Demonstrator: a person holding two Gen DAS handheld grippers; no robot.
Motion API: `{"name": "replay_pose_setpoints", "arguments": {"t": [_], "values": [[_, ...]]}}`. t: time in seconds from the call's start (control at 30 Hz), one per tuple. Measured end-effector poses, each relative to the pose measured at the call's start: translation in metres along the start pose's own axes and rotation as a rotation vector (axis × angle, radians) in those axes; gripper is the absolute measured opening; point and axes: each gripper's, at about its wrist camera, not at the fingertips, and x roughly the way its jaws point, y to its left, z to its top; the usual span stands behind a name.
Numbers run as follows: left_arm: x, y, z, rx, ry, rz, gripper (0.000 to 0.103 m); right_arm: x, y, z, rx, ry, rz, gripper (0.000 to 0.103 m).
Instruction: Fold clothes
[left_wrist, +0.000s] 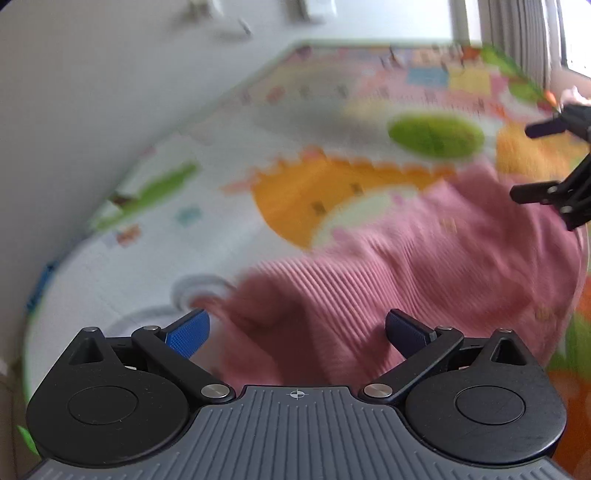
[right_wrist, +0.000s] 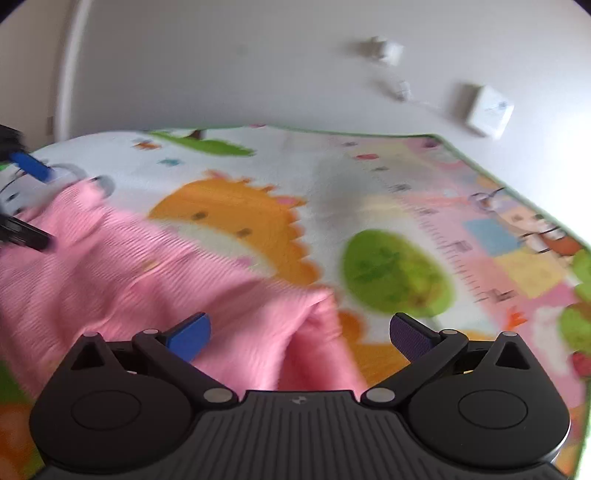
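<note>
Looking along the left gripper (left_wrist: 297, 334), its jaws are standing wide apart over a pink ribbed cloth (left_wrist: 388, 266) that is lying rumpled on the mat (left_wrist: 147, 236); soft, light and limp, it is likely sagging wherever lifted. Moving to the right view, the right gripper (right_wrist: 301, 334) is gaping too, straddling a raised corner (right_wrist: 317, 306), probably the handiest hold

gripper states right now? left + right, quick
Left gripper: open, holding nothing, over the pink garment.
Right gripper: open, holding nothing, garment's edge between its fingers.
</note>
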Motion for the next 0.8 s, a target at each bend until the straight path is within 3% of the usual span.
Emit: {"name": "replay_pose_setpoints", "arguments": {"t": [0.1, 0.17, 0.23, 0.37, 0.5, 0.57, 0.7, 0.8], "values": [[-0.004, 0.012, 0.007, -0.035, -0.029, 0.02, 0.103, 0.023, 0.0, 0.012, -0.036, -0.012, -0.119, 0.103], [-0.004, 0.019, 0.012, -0.052, -0.044, 0.036, 0.103, 0.042, 0.005, 0.016, -0.03, 0.012, -0.066, 0.103], [0.017, 0.017, 0.01, 0.011, 0.011, 0.085, 0.103, 0.061, 0.012, 0.016, -0.054, 0.038, -0.035, 0.103], [0.025, 0.028, 0.0, 0.043, 0.034, 0.108, 0.103, 0.074, 0.003, 0.003, -0.098, 0.057, -0.106, 0.103], [0.004, 0.039, -0.004, 0.025, 0.014, 0.122, 0.103, 0.06, -0.016, 0.0, -0.038, 0.049, -0.168, 0.103], [-0.01, 0.041, -0.006, 0.019, -0.007, 0.125, 0.103, 0.041, -0.02, -0.001, -0.004, 0.022, -0.126, 0.103], [-0.013, 0.043, -0.021, -0.066, 0.041, -0.035, 0.103, 0.009, -0.003, -0.012, -0.024, 0.004, 0.002, 0.103], [-0.013, 0.043, -0.035, -0.145, 0.072, -0.118, 0.103, 0.008, 0.014, -0.026, -0.098, 0.023, -0.029, 0.103]]}}
